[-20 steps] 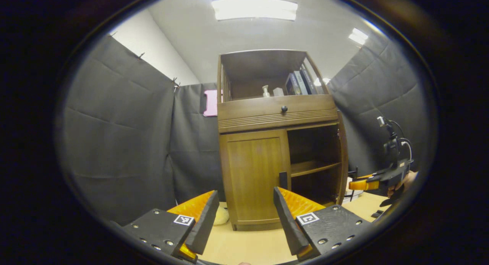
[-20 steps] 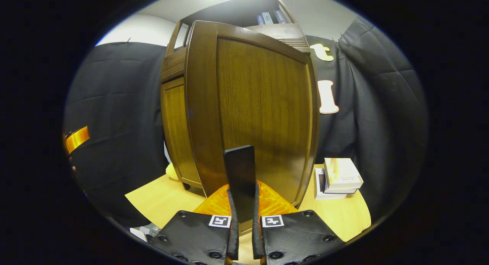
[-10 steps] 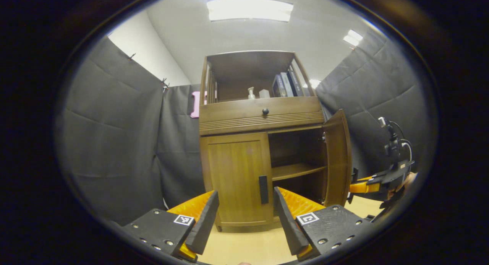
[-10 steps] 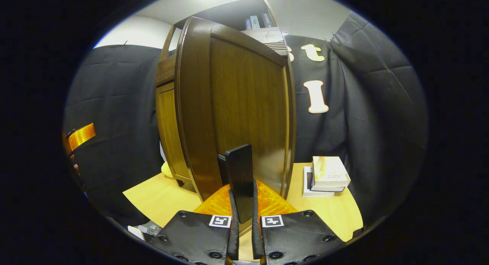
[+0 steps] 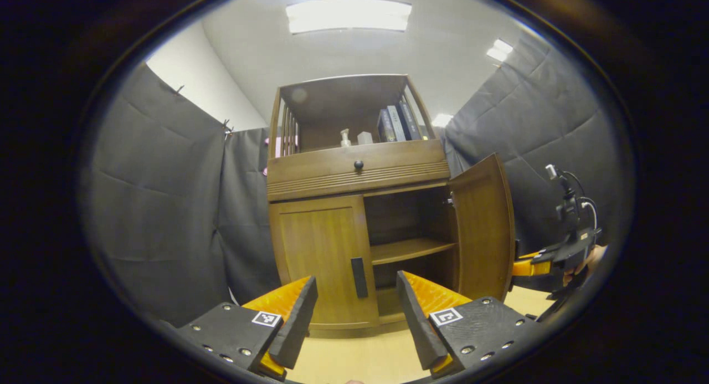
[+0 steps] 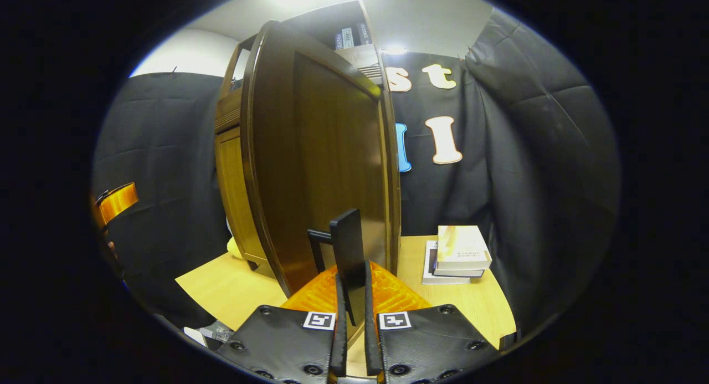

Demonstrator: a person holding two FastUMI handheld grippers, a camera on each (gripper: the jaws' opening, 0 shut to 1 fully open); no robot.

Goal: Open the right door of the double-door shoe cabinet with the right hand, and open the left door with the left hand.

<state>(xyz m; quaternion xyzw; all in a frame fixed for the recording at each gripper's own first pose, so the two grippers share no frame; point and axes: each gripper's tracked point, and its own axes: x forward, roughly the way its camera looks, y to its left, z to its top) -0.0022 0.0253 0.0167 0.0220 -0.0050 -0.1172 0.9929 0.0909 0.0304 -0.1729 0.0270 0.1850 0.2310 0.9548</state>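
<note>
Standing at frame centre in the left gripper view: dark brown wooden shoe cabinet (image 5: 354, 218), right door (image 5: 482, 229) swung out wide – that half judged nearly done. Pinching the flat black door handle (image 6: 348, 251) at lower centre, right gripper (image 6: 352, 339) fingers narrow. Staying closed, left door (image 5: 321, 256); hovering short of its black handle (image 5: 359, 277), left gripper (image 5: 354, 317) fingers wide – open tabletop ahead. Crowding the right door's swing: stacked books (image 6: 458, 254) at lower right.

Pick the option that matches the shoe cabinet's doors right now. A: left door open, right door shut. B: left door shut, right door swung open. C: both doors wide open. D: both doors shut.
B: in the left gripper view the left door lies flush and shut, while the right door stands swung out, baring the inner shelf; the right gripper is shut on the right door's handle.
</note>
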